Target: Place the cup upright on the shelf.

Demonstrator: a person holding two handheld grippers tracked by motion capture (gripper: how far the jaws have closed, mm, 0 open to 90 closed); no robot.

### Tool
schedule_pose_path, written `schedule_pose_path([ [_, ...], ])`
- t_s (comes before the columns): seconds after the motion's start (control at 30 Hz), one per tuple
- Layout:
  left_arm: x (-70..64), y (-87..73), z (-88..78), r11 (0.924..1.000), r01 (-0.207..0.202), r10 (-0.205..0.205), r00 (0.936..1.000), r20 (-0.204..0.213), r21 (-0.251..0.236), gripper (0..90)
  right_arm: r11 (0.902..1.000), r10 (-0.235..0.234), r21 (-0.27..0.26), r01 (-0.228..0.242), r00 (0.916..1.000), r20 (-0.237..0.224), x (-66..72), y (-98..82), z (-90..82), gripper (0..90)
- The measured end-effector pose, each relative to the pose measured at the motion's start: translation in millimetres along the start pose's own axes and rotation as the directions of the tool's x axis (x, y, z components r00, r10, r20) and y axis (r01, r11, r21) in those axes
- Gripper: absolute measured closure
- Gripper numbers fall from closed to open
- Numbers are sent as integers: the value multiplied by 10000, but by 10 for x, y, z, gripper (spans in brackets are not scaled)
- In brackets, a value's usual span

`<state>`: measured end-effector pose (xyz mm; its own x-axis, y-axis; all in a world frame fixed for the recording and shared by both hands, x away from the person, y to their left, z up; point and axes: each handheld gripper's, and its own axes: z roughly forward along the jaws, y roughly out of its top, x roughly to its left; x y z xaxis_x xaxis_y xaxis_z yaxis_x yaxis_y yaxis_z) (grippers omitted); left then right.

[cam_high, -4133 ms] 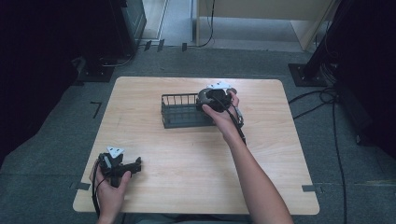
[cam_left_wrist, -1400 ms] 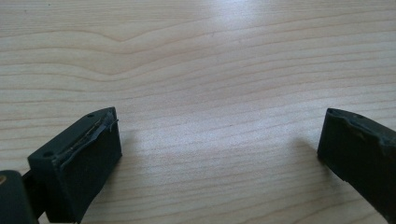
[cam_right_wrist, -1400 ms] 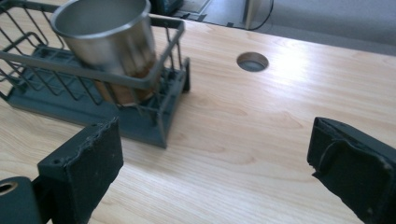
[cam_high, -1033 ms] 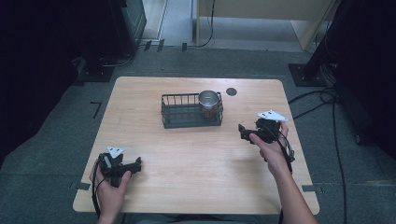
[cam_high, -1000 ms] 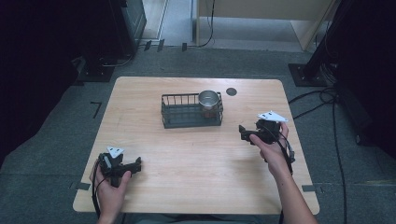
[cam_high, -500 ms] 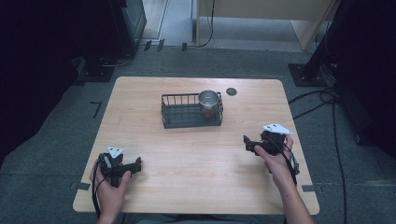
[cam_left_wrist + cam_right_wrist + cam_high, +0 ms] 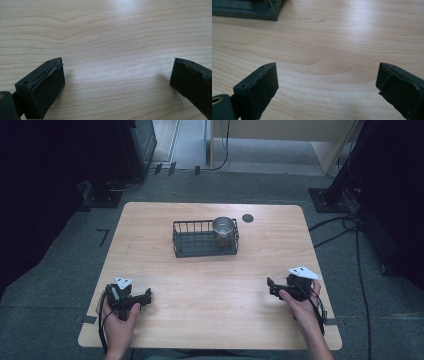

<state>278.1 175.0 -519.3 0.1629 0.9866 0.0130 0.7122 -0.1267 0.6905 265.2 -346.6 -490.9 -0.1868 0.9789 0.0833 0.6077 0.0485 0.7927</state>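
A black wire basket stands at the back middle of the wooden table. A metal cup sits upright in its right end. My left gripper rests near the front left edge, open, with bare wood between its jaws. My right gripper lies low at the front right, well apart from the basket, open and holding nothing. A corner of the basket shows at the top left of the right gripper view.
A small dark round disc lies on the table behind and to the right of the basket. Cables run over the grey floor to the right. Dark equipment stands at the back left.
My right gripper let go of the cup in the basket, drew back toward the front right of the table and came down there, open. My left gripper has stayed still.
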Motion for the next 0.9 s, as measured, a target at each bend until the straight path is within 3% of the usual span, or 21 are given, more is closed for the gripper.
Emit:
schedule_pose_path([
  [0.53,0,0,0,10000,-4,4,10000,1,2,0,9989,341,321,-351,9989,306,-120,-391,-161,40],
  [0.9,1,0,-1,10000,-20,20,10000,3,10,0,9972,162,719,-220,9966,810,-176,-588,-238,40],
])
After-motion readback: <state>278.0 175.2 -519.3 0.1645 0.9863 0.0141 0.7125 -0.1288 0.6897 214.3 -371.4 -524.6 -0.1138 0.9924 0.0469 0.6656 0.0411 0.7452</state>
